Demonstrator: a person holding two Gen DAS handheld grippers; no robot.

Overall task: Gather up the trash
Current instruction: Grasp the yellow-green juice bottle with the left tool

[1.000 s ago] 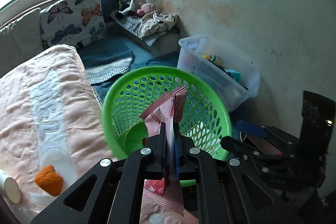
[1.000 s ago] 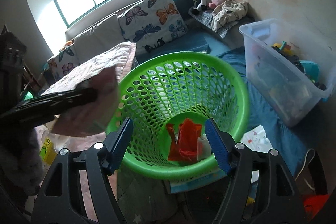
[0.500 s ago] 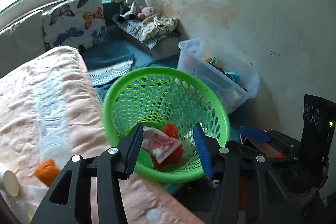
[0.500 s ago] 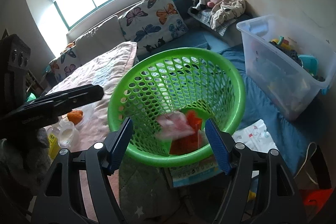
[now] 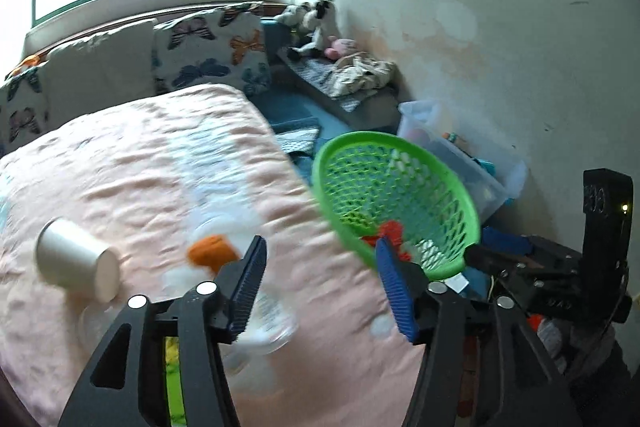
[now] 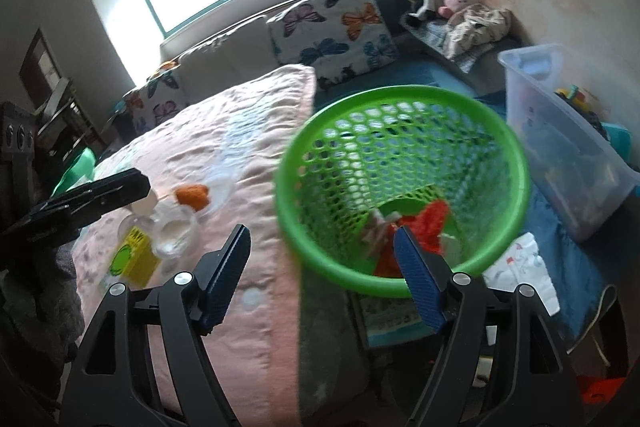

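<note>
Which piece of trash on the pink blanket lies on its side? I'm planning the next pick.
The white paper cup, tipped over with its flat end showing, left of the orange scrap.

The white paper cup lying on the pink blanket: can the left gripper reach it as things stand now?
Probably yes. The left gripper is open and empty, and the white paper cup lies on its side on the pink blanket, with nothing between them.
</note>
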